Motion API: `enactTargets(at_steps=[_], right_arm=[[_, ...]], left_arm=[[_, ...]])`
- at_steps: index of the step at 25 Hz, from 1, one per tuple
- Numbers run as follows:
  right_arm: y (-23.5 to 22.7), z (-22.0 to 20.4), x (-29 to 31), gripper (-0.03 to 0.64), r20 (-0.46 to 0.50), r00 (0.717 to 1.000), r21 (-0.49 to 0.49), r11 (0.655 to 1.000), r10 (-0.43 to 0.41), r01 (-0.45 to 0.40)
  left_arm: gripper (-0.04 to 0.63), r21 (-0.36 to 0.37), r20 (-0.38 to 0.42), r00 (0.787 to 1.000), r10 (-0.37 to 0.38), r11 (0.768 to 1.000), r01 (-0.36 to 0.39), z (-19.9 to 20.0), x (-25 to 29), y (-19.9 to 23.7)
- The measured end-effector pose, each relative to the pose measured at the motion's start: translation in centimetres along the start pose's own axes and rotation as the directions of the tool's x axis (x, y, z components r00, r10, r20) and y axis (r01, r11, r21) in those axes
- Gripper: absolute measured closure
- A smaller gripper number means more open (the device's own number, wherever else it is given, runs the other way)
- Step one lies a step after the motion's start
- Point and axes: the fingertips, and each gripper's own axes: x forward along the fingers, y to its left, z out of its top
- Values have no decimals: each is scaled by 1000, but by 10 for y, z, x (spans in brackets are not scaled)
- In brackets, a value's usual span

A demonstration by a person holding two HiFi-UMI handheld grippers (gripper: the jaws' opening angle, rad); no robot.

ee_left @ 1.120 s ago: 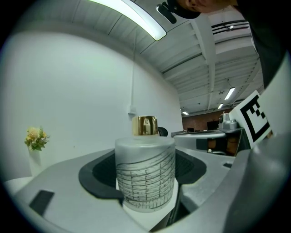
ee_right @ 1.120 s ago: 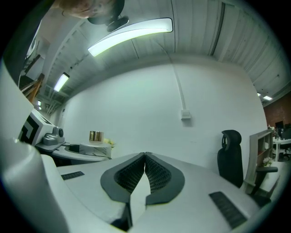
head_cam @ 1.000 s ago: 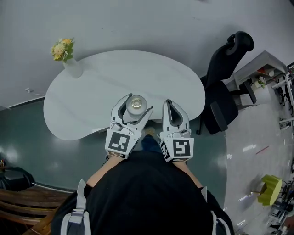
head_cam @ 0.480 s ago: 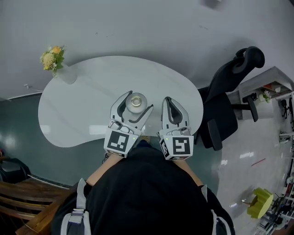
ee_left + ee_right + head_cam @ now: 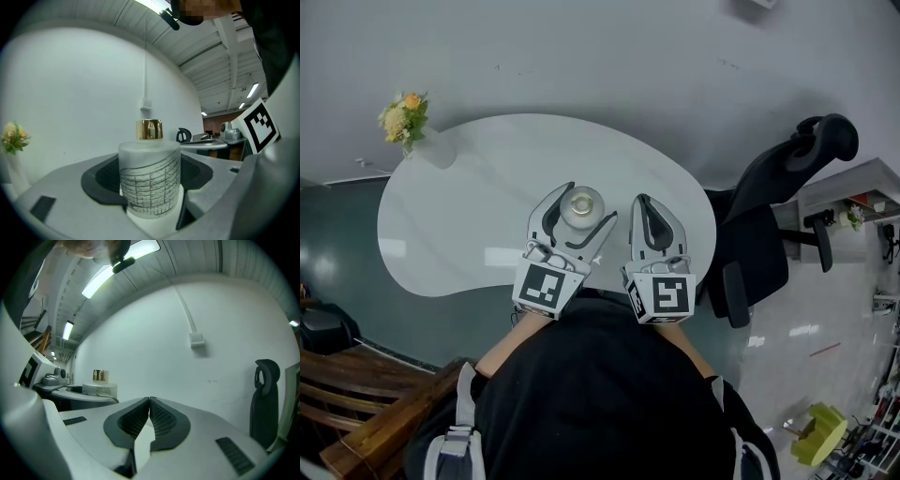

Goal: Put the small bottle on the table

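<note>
A small frosted glass bottle [image 5: 150, 180] with a gold cap and thin black line markings stands upright between the jaws of my left gripper [image 5: 579, 206], which is shut on its body. In the head view the bottle [image 5: 581, 207] is held over the near part of the white kidney-shaped table [image 5: 469, 225]. My right gripper [image 5: 641, 208] hovers beside it to the right, jaws closed together with nothing between them. The right gripper view shows its dark ribbed pads [image 5: 157, 418] meeting, with the bottle [image 5: 99, 386] off to the left.
A white vase of yellow flowers [image 5: 405, 117] stands at the table's far left edge. A black office chair [image 5: 769, 211] sits right of the table, with a grey desk behind it. A wooden bench [image 5: 356, 412] lies at lower left. The white wall rises just beyond the table.
The view has shifted so the table sits nearer and lower under the grippers. Both grippers keep the same pose, the left still holding the bottle.
</note>
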Motion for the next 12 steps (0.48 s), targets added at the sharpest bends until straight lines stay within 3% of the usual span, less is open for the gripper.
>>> enactTargets(at_steps=[4,12], right_arm=[[-11,-5,9,595,-10,1000,20,1000,-2,3],[-28,-5,26,595,-17,999,26,999,-37,37]], left_arm=[[263,46,18,1000,-19,999,18,4,17,2],[262,30,-4,999,-40,999,40,5,40,12]])
